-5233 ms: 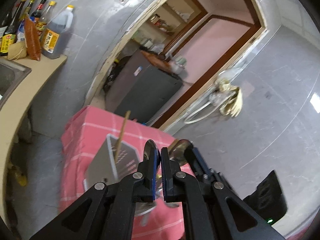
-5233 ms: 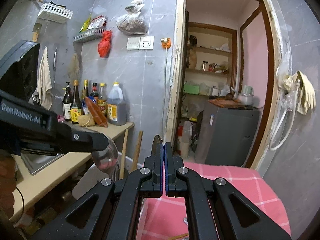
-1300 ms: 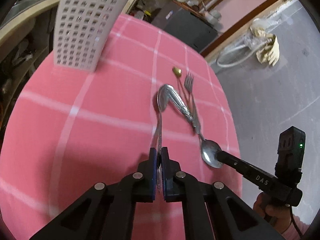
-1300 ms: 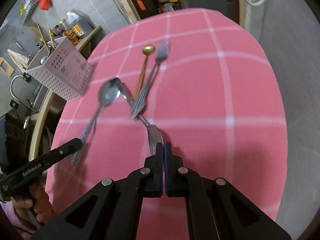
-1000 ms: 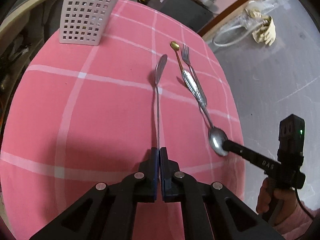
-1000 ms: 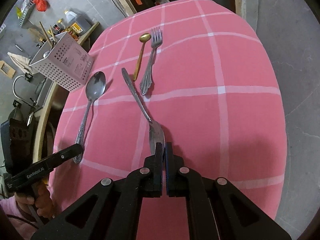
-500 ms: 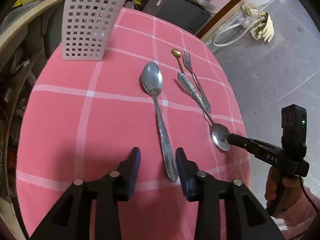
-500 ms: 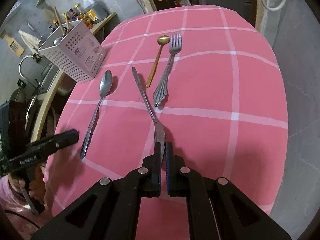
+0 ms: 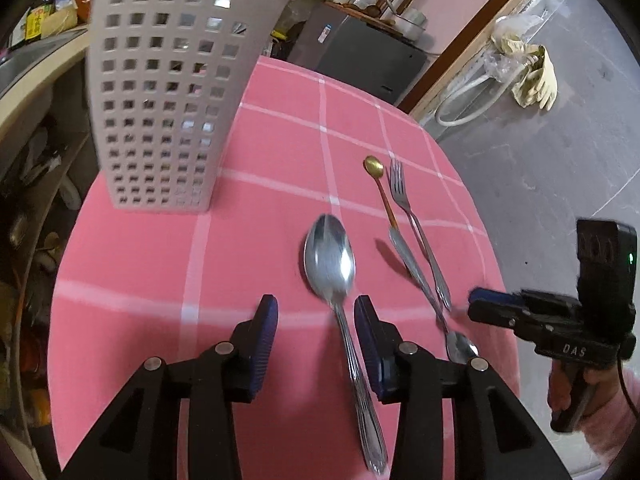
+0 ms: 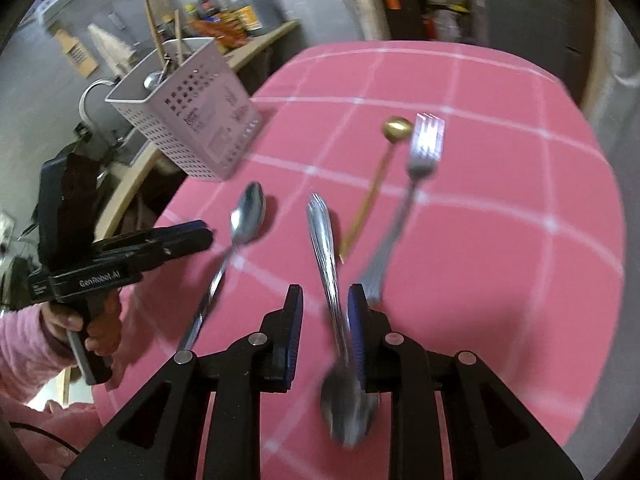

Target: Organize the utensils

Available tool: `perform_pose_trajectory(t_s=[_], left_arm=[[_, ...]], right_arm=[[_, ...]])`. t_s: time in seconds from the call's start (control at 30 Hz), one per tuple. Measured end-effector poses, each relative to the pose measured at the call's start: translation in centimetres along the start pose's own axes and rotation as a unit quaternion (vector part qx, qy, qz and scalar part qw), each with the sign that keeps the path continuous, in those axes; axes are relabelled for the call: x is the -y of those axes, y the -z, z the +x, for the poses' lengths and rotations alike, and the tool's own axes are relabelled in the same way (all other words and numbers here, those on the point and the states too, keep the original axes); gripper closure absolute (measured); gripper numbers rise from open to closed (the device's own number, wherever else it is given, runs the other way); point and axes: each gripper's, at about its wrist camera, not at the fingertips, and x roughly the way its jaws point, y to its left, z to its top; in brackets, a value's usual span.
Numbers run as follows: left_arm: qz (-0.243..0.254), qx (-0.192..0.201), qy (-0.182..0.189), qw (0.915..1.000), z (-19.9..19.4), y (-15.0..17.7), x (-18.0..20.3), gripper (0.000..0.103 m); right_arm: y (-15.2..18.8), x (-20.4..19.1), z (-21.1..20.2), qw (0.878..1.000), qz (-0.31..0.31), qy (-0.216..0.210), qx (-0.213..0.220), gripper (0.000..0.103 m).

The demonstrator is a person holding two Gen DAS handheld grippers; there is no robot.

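On the worktop [image 9: 132,280], covered in pink cloth with white check lines, four utensils lay side by side while a white perforated utensil holder [image 9: 168,92] stood upright at the far left corner with chopsticks and a ladle sticking out of it in the right wrist view. The left gripper [image 9: 316,320] had its fingers [image 9: 266,320] apart and empty; the large spoon [image 9: 332,264] lay flat between them, bowl pointing away toward the holder, its handle running back closer to the right-hand finger without being pinched. The right gripper [image 10: 322,312] had its fingers [image 10: 294,312] just opened a little way, and the second spoon [image 10: 328,256] lay on the cloth between them, reversed, with its bowl toward the camera and its handle pointing away; it looked close against the right-hand finger, though blur made contact hard to judge. Just right of it lay the small gold spoon [image 10: 376,184] and then the fork [image 10: 416,184], tines pointing away, the two nearly parallel and close together. In each wrist view the other gripper appeared at the side, held in a hand [image 10: 76,320] with a pink sleeve [image 10: 24,344].
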Motion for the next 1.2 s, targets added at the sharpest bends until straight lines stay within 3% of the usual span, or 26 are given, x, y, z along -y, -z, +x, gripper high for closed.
perform_pose_trajectory(t_s=[0.27, 0.63, 0.67, 0.9, 0.97, 1.2], left_arm=[[0.014, 0.0, 0.027, 0.9995, 1.7, -1.8, 0.1, 0.066], [-0.006, -0.007, 0.05, 0.9987, 3.2, -2.7, -0.3, 0.067], [-0.007, -0.009, 0.054, 0.9985, 3.3, -2.8, -0.4, 0.069], [-0.006, -0.022, 0.043, 0.9988, 3.7, -2.8, 0.1, 0.091], [-0.009, -0.023, 0.04, 0.9989, 3.7, -2.9, 0.2, 0.095], [-0.006, -0.032, 0.031, 0.999, 3.4, -2.7, 0.6, 0.1]], right_arm=[[-4.7, 0.3, 3.4, 0.995, -0.072, -0.05, -0.045, 0.083], [-6.2, 0.9, 5.3, 0.987, -0.095, -0.087, -0.099, 0.086], [-6.2, 0.9, 5.3, 0.986, -0.095, -0.09, -0.101, 0.09], [-5.5, 0.3, 4.2, 0.989, -0.082, -0.076, -0.094, 0.092], [-5.4, 0.0, 4.0, 0.991, -0.075, -0.07, -0.088, 0.101], [-4.5, -0.8, 2.9, 0.996, -0.042, -0.046, -0.07, 0.102]])
